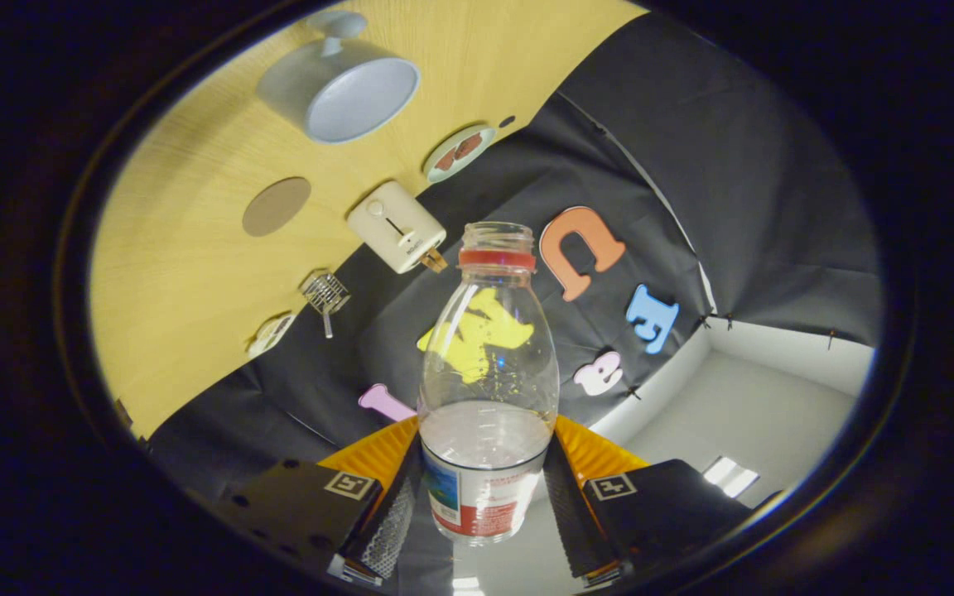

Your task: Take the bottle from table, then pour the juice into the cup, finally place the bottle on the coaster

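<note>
While the bottle [489, 389] is clamped between both fingers [564, 497] of the gripper [485, 505], its uncapped mouth is seen tilted. Beyond the bottle, a cup [340, 83], a coaster [277, 206] and a toaster [396, 227] are seen on the table [171, 281].

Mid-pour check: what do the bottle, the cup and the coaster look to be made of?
Bottle, held between the fingers of the shut gripper: clear glossy plastic, see-through walls, printed label. Cup: likely glazed ceramic, smooth pale surface with a soft sheen. Coaster: matte brown disc, perhaps cork or fibreboard; too small to be sure.
</note>
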Demonstrator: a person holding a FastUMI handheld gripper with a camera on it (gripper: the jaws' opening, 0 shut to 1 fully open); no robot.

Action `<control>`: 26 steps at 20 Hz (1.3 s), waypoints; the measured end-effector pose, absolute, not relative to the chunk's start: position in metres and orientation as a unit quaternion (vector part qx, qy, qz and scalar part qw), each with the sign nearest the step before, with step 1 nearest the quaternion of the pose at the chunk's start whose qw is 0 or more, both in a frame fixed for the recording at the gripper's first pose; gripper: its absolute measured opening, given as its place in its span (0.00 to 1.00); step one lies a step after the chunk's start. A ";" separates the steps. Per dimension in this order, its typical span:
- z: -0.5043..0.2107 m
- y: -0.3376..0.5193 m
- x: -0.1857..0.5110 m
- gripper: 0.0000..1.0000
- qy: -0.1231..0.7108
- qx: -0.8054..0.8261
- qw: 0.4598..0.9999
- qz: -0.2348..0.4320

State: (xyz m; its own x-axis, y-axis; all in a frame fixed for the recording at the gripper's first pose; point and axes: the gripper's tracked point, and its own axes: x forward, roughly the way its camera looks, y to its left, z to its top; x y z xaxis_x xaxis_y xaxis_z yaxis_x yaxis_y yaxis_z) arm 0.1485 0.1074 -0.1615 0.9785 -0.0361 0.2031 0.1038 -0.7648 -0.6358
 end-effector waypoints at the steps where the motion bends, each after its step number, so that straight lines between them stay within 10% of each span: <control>1: -0.161 0.106 0.147 0.79 -0.015 -0.932 0.347 -0.104; 26: -0.185 0.074 0.129 0.79 0.031 -0.617 0.782 -0.088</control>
